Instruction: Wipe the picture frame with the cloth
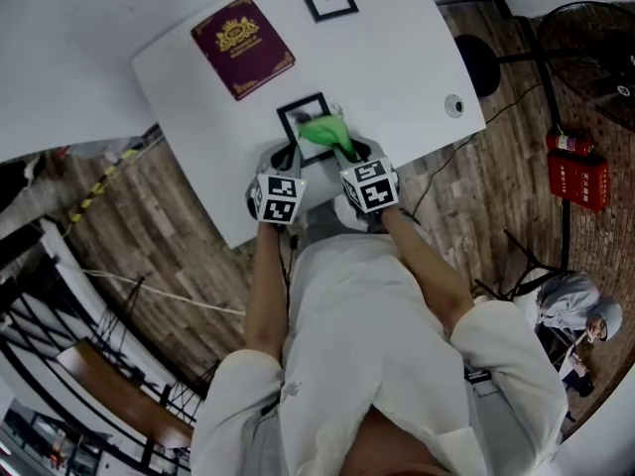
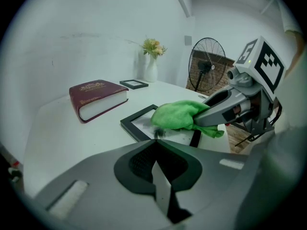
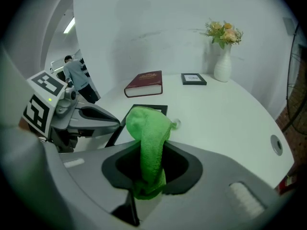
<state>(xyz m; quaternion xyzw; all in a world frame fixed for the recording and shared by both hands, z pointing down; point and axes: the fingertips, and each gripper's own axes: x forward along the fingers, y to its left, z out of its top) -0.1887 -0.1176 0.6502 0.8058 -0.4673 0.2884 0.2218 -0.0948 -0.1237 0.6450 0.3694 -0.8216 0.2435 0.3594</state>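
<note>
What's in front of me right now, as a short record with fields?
left gripper: jaws shut, tips at the picture frame's near edge
right gripper: jaws shut on the green cloth
green cloth: bunched, on the picture frame
picture frame: flat on the white table
other items: maroon book, small frame, vase of flowers

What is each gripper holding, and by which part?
The right gripper clamps the green cloth by its bunched end, the rest sticking out ahead; the left gripper is shut, empty.
</note>
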